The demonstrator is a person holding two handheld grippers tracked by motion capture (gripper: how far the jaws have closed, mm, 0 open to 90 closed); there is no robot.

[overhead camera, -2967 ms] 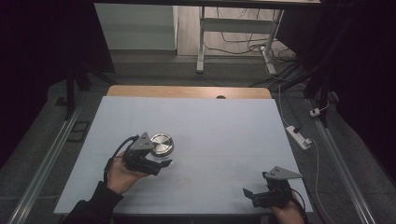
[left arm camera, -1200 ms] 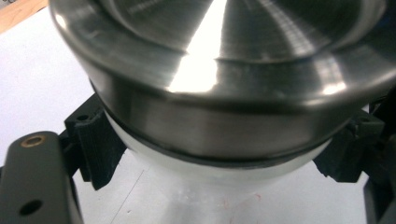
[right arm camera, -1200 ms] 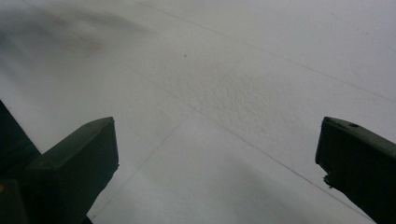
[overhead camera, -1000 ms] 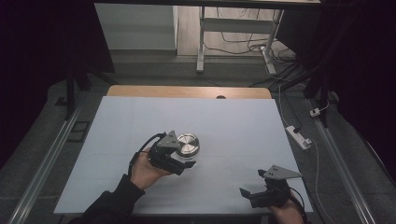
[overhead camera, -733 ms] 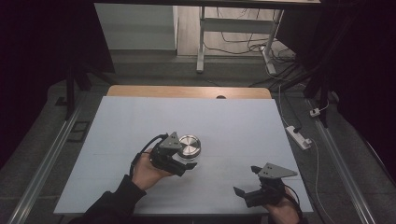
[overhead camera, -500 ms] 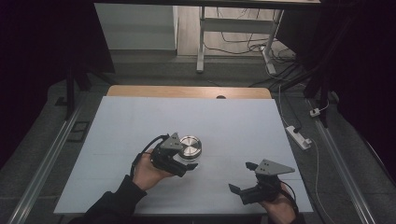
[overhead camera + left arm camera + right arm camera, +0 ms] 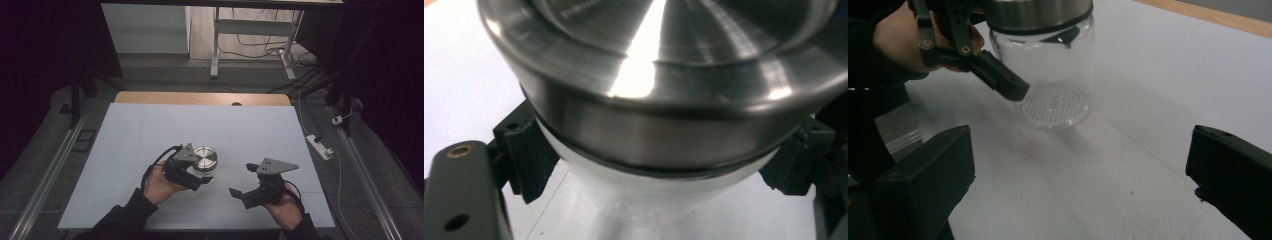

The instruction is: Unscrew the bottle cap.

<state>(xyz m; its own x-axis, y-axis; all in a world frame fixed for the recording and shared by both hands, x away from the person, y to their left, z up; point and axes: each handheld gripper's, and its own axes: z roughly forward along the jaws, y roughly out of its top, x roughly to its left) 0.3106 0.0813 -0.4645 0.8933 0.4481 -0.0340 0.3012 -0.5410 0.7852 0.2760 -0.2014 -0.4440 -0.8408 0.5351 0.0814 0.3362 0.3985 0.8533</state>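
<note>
A: Where is your jar (image 7: 205, 161) right now?

B: It stands on the white table (image 7: 260, 130), a little toward your side of its middle, in the high view. It is a clear glass jar with a brushed metal lid (image 7: 659, 75), and the lid is on.

A: And your left gripper (image 7: 197, 180)?

B: You have it clamped on the jar. In the left gripper view the two black pads (image 7: 526, 150) press the clear wall from either side, just under the lid's rim. The right gripper view shows the same grip from the side: one black jaw lies against the glass (image 7: 1058, 65) below the metal band, with your left hand (image 7: 898, 40) behind it.

A: Is the jar upright?

B: Yes, it looks upright, its ridged bottom resting on the table.

A: What about your right gripper (image 7: 240, 192)?

B: Its jaws stand wide apart with nothing between them. It points toward the jar but is well apart from it, out to the jar's right in the high view, near your edge of the table.
</note>
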